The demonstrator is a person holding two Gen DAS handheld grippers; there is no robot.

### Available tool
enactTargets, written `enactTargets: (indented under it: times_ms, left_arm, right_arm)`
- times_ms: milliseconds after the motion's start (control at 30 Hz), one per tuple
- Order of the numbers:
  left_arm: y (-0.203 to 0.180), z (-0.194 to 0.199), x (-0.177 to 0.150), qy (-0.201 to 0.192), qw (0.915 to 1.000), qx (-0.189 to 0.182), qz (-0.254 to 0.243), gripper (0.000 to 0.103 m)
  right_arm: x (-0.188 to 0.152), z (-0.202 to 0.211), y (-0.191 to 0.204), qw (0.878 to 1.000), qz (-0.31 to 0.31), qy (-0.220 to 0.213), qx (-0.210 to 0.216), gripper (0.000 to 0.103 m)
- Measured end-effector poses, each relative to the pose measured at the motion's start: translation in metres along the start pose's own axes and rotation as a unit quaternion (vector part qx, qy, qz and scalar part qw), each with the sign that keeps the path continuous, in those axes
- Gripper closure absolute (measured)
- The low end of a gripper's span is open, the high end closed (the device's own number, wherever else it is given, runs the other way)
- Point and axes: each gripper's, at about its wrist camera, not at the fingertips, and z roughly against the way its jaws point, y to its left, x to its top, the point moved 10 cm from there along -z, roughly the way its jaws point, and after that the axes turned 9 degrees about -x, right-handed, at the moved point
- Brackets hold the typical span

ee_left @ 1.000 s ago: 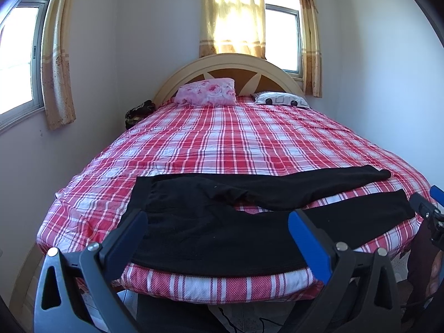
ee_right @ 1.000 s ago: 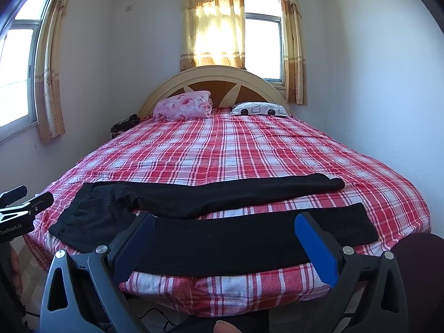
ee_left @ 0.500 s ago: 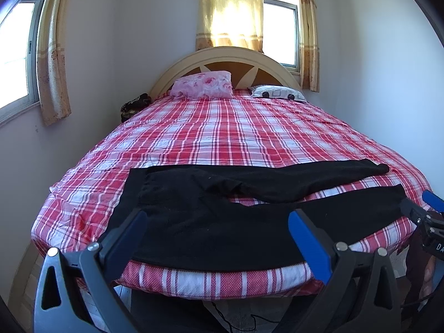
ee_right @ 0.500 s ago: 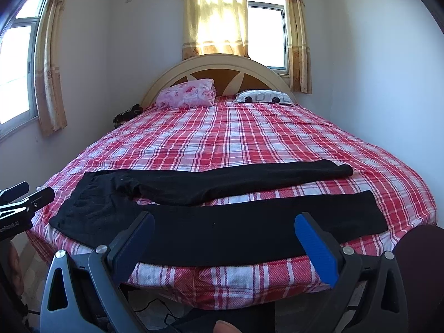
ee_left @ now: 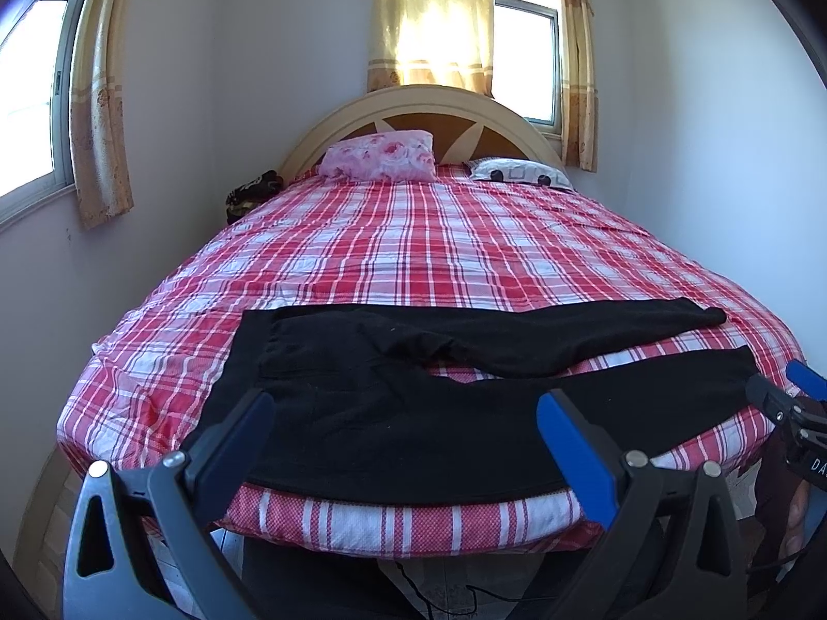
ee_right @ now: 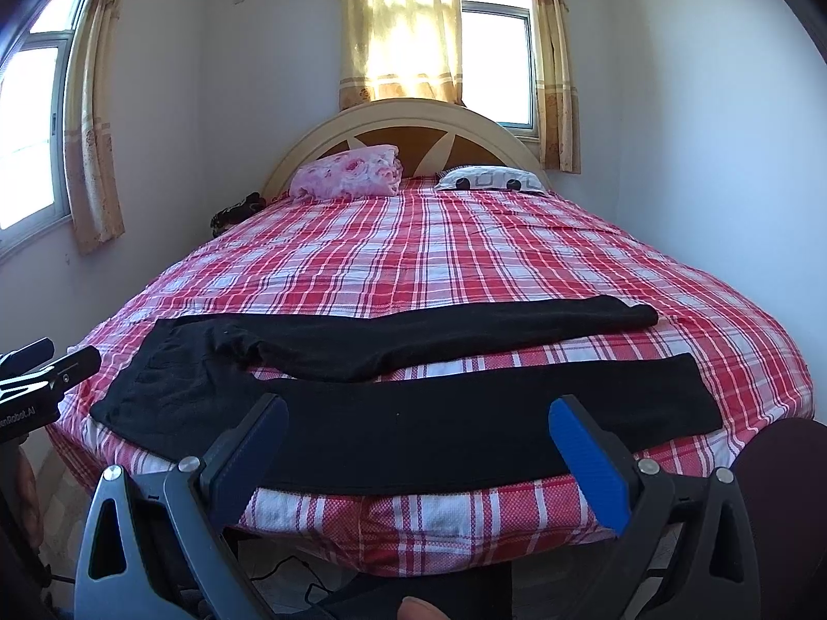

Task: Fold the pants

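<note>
Black pants point(ee_left: 393, 413) lie spread flat across the foot of a bed with a red plaid cover point(ee_left: 424, 248), waist to the left, both legs running right and split apart. They also show in the right wrist view point(ee_right: 413, 413). My left gripper point(ee_left: 406, 413) is open and empty, hovering just off the bed's near edge in front of the waist and thigh part. My right gripper point(ee_right: 418, 418) is open and empty, in front of the near leg. The right gripper shows at the right edge of the left wrist view point(ee_left: 791, 398).
A pink floral pillow point(ee_left: 380, 155) and a white patterned pillow point(ee_left: 519, 174) lie at the curved headboard point(ee_left: 413, 103). Walls stand close on both sides of the bed. A dark bundle point(ee_left: 250, 194) sits at the bed's far left corner. Cables lie on the floor below.
Both grippers have tilted and moved slightly closer to the bed's near edge; the pants sit lower and larger in view. The pants have not moved. Jaws stay open.
</note>
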Motion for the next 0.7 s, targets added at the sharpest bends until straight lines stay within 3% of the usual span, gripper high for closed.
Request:
enactTargets:
  times_ms: [700]
  left_arm:
    - [0.001, -0.020, -0.016, 0.024, 0.9997, -0.007, -0.004, 0.000]
  right_arm:
    - [-0.011, -0.011, 0.001, 1.000, 0.004, 0.012, 0.007, 0.001]
